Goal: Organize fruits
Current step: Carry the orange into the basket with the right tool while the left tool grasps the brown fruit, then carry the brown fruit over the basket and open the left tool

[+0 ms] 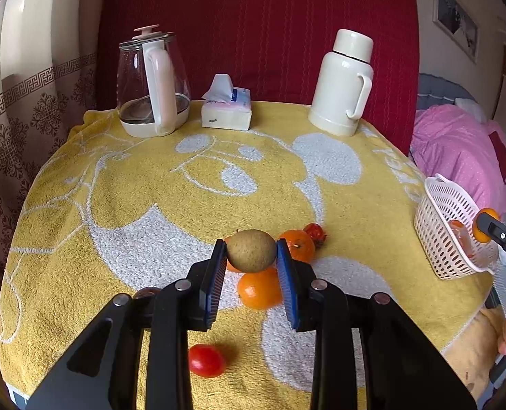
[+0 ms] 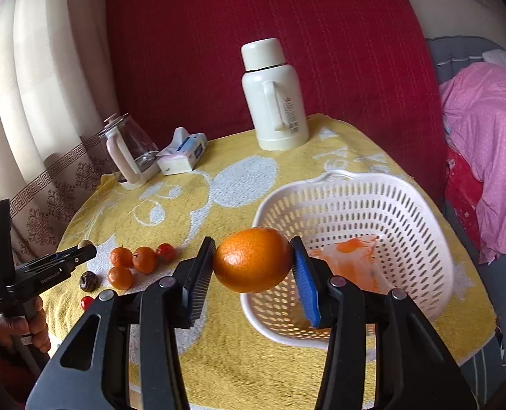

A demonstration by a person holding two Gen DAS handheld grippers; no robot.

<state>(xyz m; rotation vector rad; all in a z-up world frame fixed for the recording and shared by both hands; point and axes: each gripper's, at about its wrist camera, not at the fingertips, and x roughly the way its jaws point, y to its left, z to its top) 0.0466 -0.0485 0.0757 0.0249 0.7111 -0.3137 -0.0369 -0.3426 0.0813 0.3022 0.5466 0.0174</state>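
Note:
My left gripper (image 1: 251, 251) is shut on a brown kiwi (image 1: 251, 250) and holds it above the yellow towel (image 1: 150, 184). Under it lie small oranges (image 1: 260, 290), a reddish fruit (image 1: 314, 231) and a red tomato (image 1: 206, 360). My right gripper (image 2: 253, 259) is shut on a large orange (image 2: 252, 259), held just left of the white basket (image 2: 407, 212). The basket holds an orange item on its floor (image 2: 348, 256). In the right wrist view the small oranges (image 2: 133, 263), a dark round fruit (image 2: 88, 280) and the left gripper (image 2: 82, 251) sit at the left.
A glass kettle (image 1: 152, 85), a tissue pack (image 1: 226, 107) and a white thermos (image 1: 343, 82) stand along the table's back edge before a red backdrop. The basket (image 1: 448, 225) is at the table's right edge. Pink bedding (image 1: 458, 150) lies beyond it.

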